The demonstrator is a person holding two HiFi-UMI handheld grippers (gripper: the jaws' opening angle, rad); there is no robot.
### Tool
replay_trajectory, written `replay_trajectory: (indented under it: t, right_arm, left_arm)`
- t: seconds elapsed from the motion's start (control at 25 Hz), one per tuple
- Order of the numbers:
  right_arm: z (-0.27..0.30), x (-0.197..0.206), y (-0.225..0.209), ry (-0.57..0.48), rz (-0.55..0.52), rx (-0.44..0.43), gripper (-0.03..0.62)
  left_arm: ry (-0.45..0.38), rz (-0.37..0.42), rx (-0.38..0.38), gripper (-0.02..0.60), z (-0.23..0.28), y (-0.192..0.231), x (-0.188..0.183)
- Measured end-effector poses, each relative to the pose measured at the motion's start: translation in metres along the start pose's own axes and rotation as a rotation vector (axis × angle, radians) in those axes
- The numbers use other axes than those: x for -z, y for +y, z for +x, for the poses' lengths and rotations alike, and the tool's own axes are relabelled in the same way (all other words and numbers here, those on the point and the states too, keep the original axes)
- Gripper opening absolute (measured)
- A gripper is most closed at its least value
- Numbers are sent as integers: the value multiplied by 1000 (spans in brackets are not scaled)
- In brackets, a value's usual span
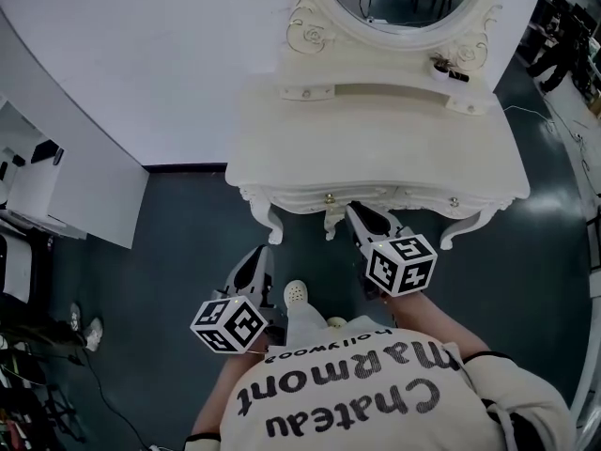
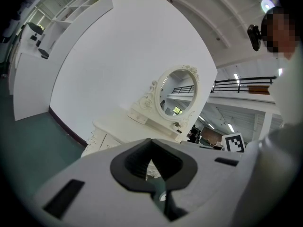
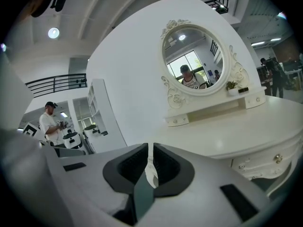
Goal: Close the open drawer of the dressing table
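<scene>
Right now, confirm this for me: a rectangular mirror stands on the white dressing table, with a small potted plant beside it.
Not quite: the mirror is oval, not rectangular, as the right gripper view shows. It stands on the white dressing table, with a small potted plant beside it.

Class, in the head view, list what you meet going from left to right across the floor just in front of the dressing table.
left gripper → person's white clog → right gripper
</scene>
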State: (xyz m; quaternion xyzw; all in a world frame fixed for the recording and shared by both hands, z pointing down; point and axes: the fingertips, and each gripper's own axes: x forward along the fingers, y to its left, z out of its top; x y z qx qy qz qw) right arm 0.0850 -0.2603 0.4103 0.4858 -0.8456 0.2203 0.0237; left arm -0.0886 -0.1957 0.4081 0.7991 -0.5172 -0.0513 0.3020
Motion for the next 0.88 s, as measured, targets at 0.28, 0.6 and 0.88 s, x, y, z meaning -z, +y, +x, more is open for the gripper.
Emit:
replay_trajectory:
  t: [0.28,0.6,0.88]
  right_arm:
    - [-9,9,-1,20,-12,11,54]
    - [-13,20,0,43,-9,11,54]
    - [-11,22,2,49,-6,8,54]
  left_arm:
    - [-4,-9,-3,8,-7,-2,6]
    - [-6,-12,-9,8,-12,-2,10]
    - [-4,-16,-6,8,-13,-1,11]
